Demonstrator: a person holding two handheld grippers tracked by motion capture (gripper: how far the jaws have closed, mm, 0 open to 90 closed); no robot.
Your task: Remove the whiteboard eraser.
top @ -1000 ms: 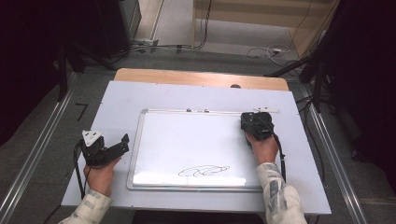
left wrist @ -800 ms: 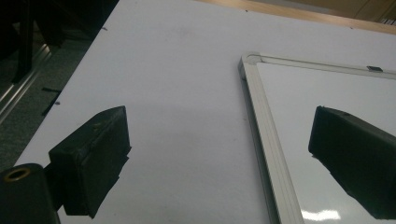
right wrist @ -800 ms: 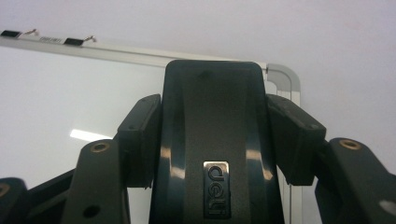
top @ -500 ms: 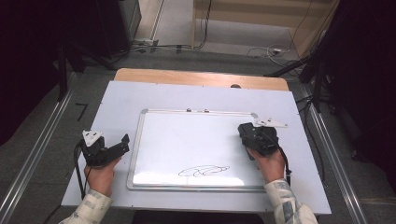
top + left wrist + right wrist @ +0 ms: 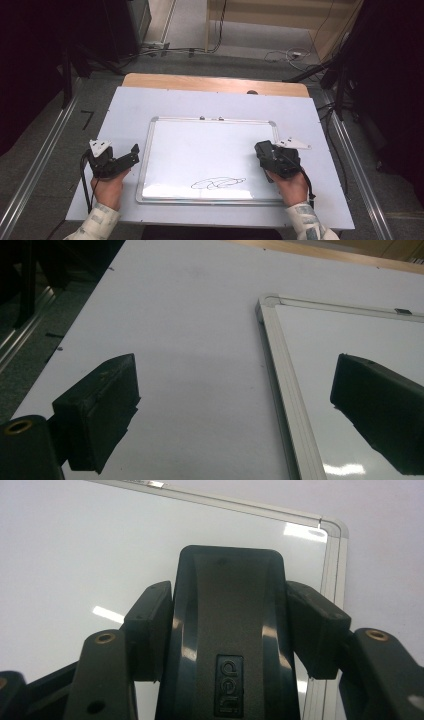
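The right gripper (image 5: 265,155) has come away from the far right corner of the whiteboard (image 5: 210,150) toward the person and now sits over the board's right edge, its jaws clamped on a black board eraser (image 5: 230,645) – in the right gripper view the pads press both flanks of the eraser's glossy body. The jaws have just eased apart a touch, yet the eraser is between them and gripped. The move brings the eraser nearer the black scribble (image 5: 218,183) drawn low on the whiteboard, near its front edge; judging by that, wiping the mark is the work in hand and it has not begun, as the scribble is whole.

The left gripper (image 5: 134,153) rests just left of the whiteboard – jaws released and wide, with nothing in them, one over the table (image 5: 130,105) and one over the board's frame.

The whiteboard lies flat on a pale table; beyond it a wooden strip (image 5: 200,82), then grey floor with cables, and dark stands to both sides
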